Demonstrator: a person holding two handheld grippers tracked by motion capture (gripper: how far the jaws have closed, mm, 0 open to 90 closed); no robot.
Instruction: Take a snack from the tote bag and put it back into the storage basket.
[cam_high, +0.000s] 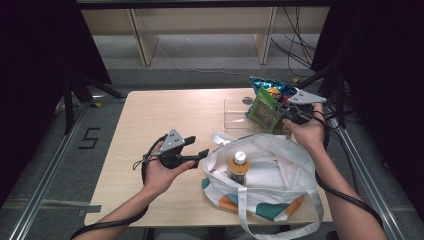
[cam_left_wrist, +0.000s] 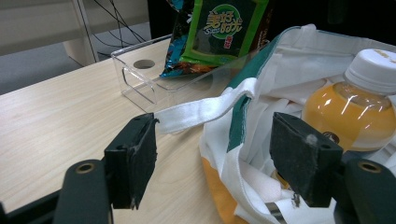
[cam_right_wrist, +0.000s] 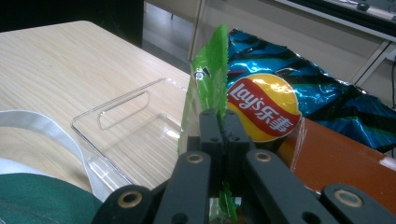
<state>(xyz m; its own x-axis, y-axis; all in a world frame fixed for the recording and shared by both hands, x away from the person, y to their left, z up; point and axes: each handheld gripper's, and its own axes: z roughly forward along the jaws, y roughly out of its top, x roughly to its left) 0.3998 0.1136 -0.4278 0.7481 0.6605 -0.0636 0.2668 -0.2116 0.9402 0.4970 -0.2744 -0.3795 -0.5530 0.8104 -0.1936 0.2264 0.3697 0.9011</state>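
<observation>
The green snack packet (cam_right_wrist: 208, 79) is seen edge-on in the right gripper view, so its print cannot be read there, and its lower end is hidden behind the right hand-held gripper (cam_right_wrist: 223, 122). In the left gripper view the top edge cuts off the packet's upper part, and the right edge cuts off the juice bottle (cam_left_wrist: 357, 105). The white tote bag (cam_high: 280, 170) hides the bottle's lower half. Behind the packet, the blue crisp bag (cam_high: 272, 87) is partly covered.
</observation>
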